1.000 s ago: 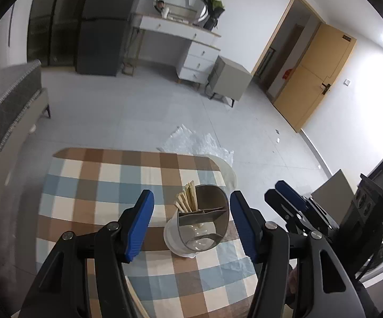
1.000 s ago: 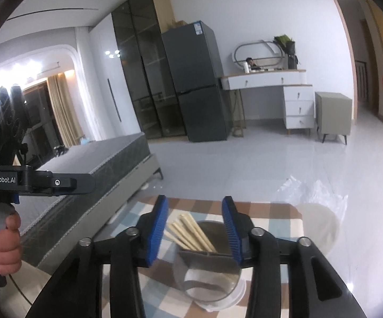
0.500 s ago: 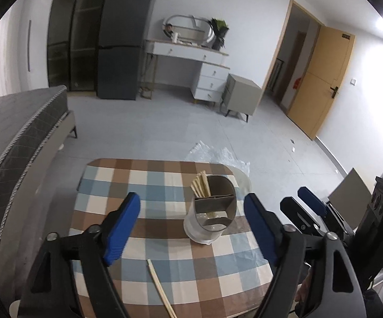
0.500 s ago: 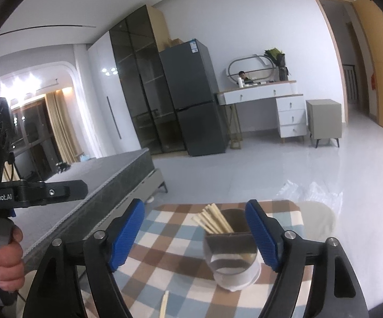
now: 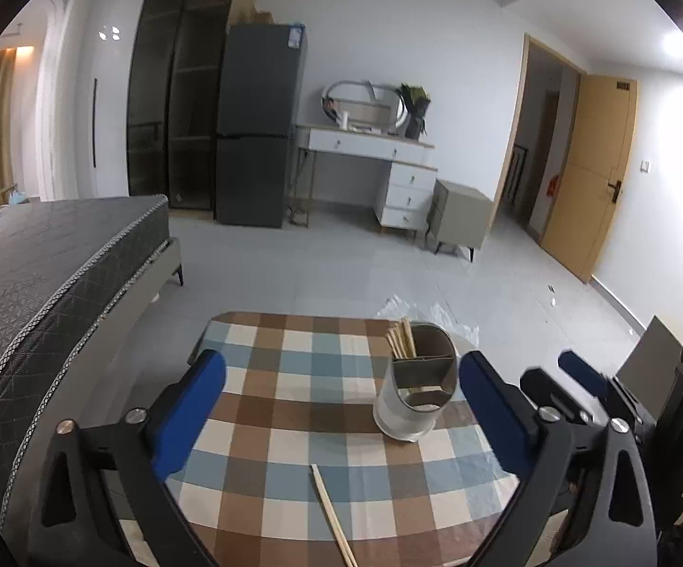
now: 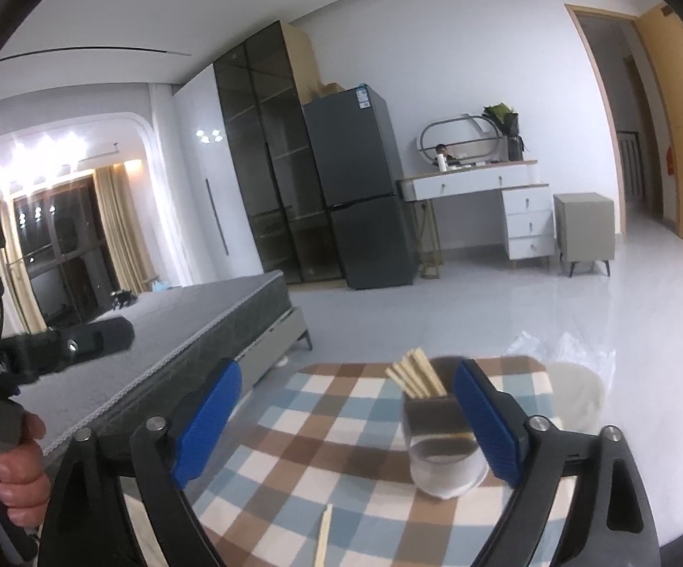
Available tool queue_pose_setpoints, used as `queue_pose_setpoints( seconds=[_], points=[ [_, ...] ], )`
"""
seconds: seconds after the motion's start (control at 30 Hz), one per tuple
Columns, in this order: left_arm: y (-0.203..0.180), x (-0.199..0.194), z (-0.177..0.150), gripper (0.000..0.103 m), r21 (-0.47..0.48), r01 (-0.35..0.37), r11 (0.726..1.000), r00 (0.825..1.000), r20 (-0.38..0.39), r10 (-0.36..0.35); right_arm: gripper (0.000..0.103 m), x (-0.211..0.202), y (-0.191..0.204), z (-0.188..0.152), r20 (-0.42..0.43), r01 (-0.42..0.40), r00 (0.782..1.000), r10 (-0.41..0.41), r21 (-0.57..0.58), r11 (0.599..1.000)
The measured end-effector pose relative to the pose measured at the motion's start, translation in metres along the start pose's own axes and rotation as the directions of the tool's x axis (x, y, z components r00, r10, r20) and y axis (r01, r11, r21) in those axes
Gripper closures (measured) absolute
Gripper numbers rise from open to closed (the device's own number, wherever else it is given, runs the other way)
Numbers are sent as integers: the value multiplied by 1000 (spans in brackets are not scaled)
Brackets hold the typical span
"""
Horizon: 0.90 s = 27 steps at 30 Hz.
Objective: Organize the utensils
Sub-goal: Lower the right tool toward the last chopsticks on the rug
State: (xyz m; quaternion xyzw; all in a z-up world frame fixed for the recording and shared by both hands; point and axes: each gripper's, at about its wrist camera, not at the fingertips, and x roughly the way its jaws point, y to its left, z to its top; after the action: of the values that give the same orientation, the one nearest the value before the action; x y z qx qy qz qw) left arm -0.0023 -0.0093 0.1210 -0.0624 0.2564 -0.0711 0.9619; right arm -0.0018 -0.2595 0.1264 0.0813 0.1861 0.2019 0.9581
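So holder keeps chopsticks in prob. one rear compartment; both grippers' fingers just spread wide, empty.

One utensil holder stands on one checked tablecloth, and one bundle of chopsticks sticks out of it; the sticks overlap too much to count exactly. One loose pair of chopsticks lies on the cloth. Two grippers show, the left gripper and the right gripper.
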Motion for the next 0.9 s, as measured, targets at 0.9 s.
queue_pose_setpoints(
  seconds=[0.9],
  points=[
    [74, 89, -113, 4, -82, -153, 985, 976, -169, 138, 9, 76, 29, -131, -361, -35, 932, 7, -71, 997]
  ],
)
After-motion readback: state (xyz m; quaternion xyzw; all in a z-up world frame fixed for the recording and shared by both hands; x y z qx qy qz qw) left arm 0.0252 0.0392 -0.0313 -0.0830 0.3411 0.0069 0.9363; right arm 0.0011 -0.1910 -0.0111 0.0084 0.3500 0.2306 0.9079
